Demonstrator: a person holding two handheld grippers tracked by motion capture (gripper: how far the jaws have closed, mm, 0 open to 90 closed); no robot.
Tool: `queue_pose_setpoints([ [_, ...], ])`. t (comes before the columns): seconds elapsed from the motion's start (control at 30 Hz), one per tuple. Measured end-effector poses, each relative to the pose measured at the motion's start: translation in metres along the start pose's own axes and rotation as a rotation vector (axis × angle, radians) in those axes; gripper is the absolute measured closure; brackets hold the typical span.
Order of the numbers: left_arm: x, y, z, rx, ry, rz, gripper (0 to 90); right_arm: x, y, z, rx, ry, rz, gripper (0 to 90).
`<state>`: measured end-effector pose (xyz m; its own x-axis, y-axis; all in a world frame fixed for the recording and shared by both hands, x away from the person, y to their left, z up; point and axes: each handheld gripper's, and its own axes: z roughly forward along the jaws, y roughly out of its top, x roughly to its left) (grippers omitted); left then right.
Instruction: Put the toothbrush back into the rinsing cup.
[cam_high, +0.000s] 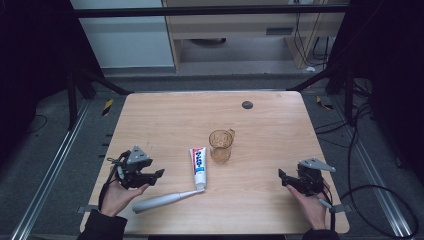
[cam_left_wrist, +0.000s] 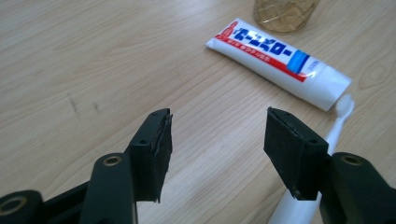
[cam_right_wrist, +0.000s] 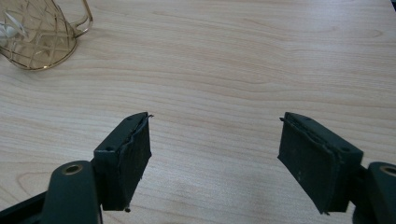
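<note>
The left gripper (cam_left_wrist: 217, 140) has its black fingers (cam_left_wrist: 152, 154) wide apart with nothing between them. Just beside it lies a white electric toothbrush (cam_high: 162, 200), flat on the light wooden desk (cam_high: 165, 120). Its head touches the cap of a white toothpaste tube (cam_left_wrist: 278, 63) with red and blue stripes and writing too small to read. A clear amber glass cup (cam_high: 221, 145) stands near. The right gripper (cam_right_wrist: 215, 158) is well apart, fingers open and empty.
</note>
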<state>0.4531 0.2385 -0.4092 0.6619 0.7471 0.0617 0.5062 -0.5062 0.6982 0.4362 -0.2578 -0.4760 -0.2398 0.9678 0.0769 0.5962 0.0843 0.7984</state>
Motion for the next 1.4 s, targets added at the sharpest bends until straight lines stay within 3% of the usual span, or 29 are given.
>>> queue_pose_setpoints([
  [0.2, -0.012, 0.002, 0.013, 0.069, -0.059, 0.073, 40.2, -0.002, 0.000, 0.000, 0.001, -0.003, -0.004, 25.0],
  [0.4, -0.013, -0.013, 0.023, 0.146, -0.120, 0.090, 41.1, -0.002, -0.001, 0.000, 0.007, -0.001, -0.008, 24.9],
  [0.6, -0.019, -0.016, 0.028, 0.190, -0.143, 0.134, 42.1, -0.002, -0.001, 0.001, 0.015, -0.001, -0.014, 24.7],
  [0.77, -0.030, -0.015, 0.030, 0.235, -0.174, 0.211, 42.7, -0.002, -0.001, 0.002, 0.022, 0.004, -0.020, 24.5],
  [1.03, -0.037, -0.014, 0.030, 0.271, -0.216, 0.244, 46.7, -0.001, -0.002, 0.003, 0.033, 0.003, -0.033, 24.3],
  [1.17, -0.041, -0.015, 0.035, 0.307, -0.221, 0.269, 48.8, -0.002, -0.002, 0.002, 0.033, 0.007, -0.032, 24.3],
  [1.4, -0.046, -0.015, 0.040, 0.327, -0.228, 0.304, 54.0, 0.000, -0.002, 0.003, 0.041, 0.012, -0.037, 24.2],
])
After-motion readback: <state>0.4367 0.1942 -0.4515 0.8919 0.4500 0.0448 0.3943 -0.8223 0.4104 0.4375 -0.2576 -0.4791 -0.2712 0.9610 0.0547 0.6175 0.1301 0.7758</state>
